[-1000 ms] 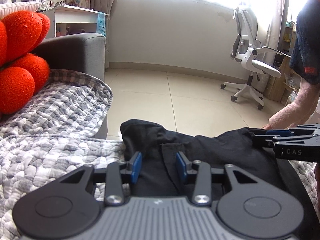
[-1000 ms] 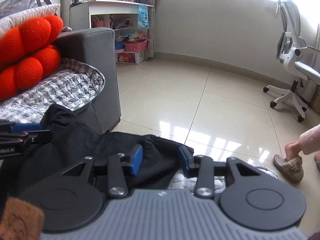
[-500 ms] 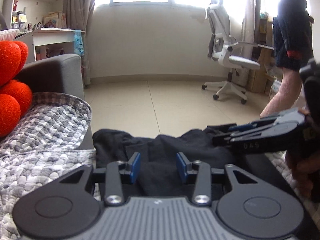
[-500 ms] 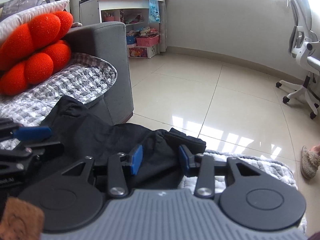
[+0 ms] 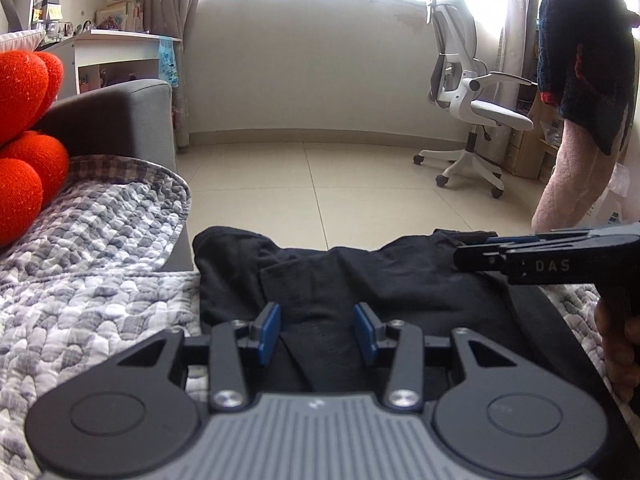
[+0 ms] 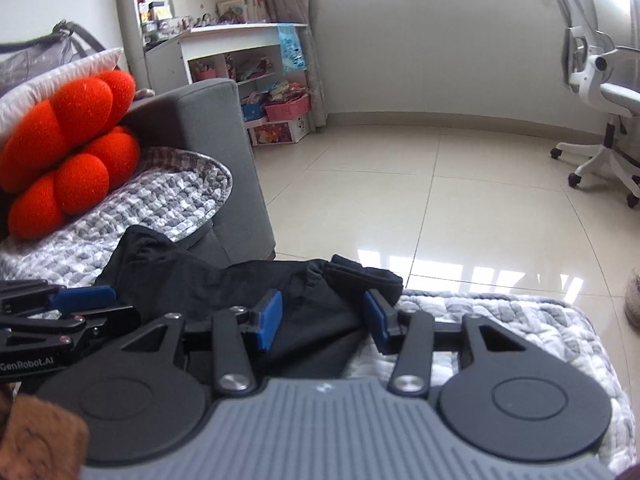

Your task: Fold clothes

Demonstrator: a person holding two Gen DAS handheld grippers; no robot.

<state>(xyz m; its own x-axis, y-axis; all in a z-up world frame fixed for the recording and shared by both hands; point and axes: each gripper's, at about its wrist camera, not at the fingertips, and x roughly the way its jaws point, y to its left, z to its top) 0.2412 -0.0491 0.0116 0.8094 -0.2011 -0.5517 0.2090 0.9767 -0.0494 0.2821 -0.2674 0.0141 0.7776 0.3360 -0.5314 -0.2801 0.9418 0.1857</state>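
Note:
A black garment (image 5: pixel 400 280) lies crumpled along the front edge of a grey quilted sofa cover (image 5: pixel 100 280). My left gripper (image 5: pixel 318 334) sits low over the garment's near middle. Its jaws are opening, and a fold of black cloth lies between the blue pads (image 5: pixel 269 332) without being pinched. My right gripper (image 5: pixel 476 248) reaches in from the right over the garment's far right end. In the right wrist view my right gripper (image 6: pixel 323 316) is also opening, with the garment (image 6: pixel 192 280) loose between its pads. There my left gripper (image 6: pixel 100 300) shows at the left.
An orange knotted cushion (image 5: pixel 24 120) rests against the grey sofa arm (image 5: pixel 120 120) on the left. Beyond the sofa edge is tiled floor (image 5: pixel 360 184), a white office chair (image 5: pixel 472 100) and a person's leg in pink (image 5: pixel 568 180). A white shelf unit (image 6: pixel 248 52) stands behind.
The right gripper's pads have spread apart and let go of the cloth. The left pads have parted slightly. Both views have rolled a little, and the garment stays on the cover.

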